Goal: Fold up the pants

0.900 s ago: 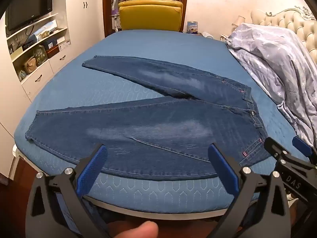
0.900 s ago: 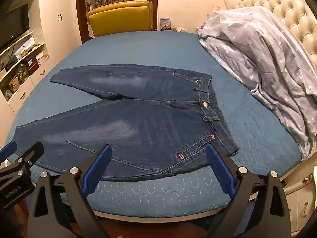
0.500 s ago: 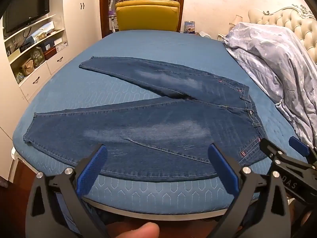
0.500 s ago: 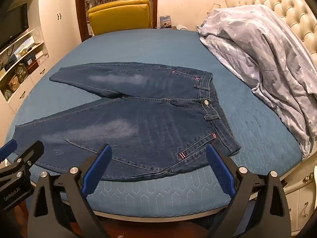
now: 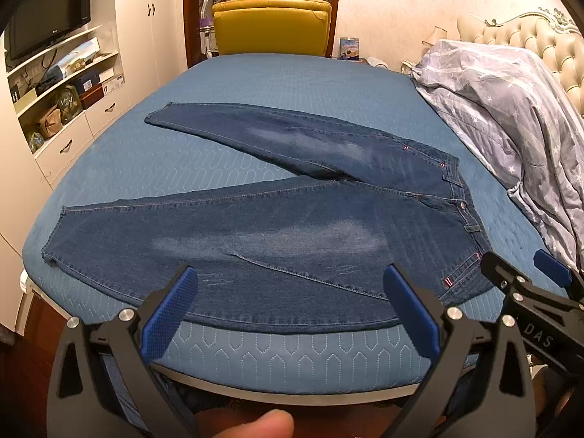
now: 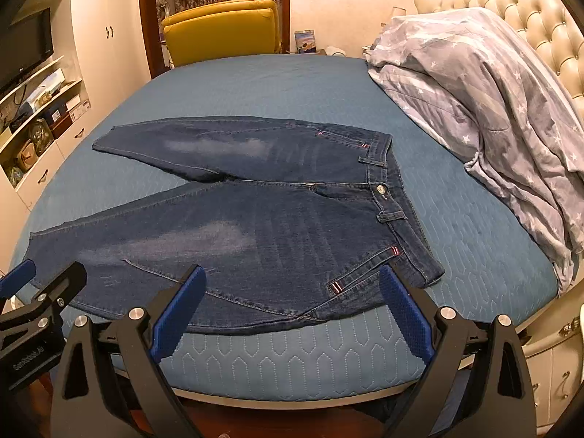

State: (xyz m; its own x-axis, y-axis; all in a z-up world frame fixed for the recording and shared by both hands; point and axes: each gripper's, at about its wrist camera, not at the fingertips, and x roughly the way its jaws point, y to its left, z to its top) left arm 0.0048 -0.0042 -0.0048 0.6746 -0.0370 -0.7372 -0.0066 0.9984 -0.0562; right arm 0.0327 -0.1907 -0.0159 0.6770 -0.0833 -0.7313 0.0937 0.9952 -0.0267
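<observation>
A pair of dark blue jeans [image 5: 292,226] [image 6: 262,230] lies flat on the blue bed cover [image 5: 292,84] [image 6: 255,87], legs spread in a V toward the left, waistband at the right. My left gripper [image 5: 292,303] hovers open above the near edge of the front leg, nothing between its blue pads. My right gripper [image 6: 292,303] is open too, above the near hip and pocket of the jeans. Each gripper shows at the edge of the other's view.
A grey star-print duvet [image 5: 511,109] [image 6: 492,109] is heaped at the right by the tufted headboard [image 6: 540,25]. A yellow chair [image 5: 272,25] stands beyond the bed. Shelves, drawers and a TV [image 5: 47,14] line the left wall. A thumb [image 5: 270,425] shows at the bottom.
Both grippers have crept a little closer to the near edge of the jeans. Their jaws stay wide and the jeans have not moved.
</observation>
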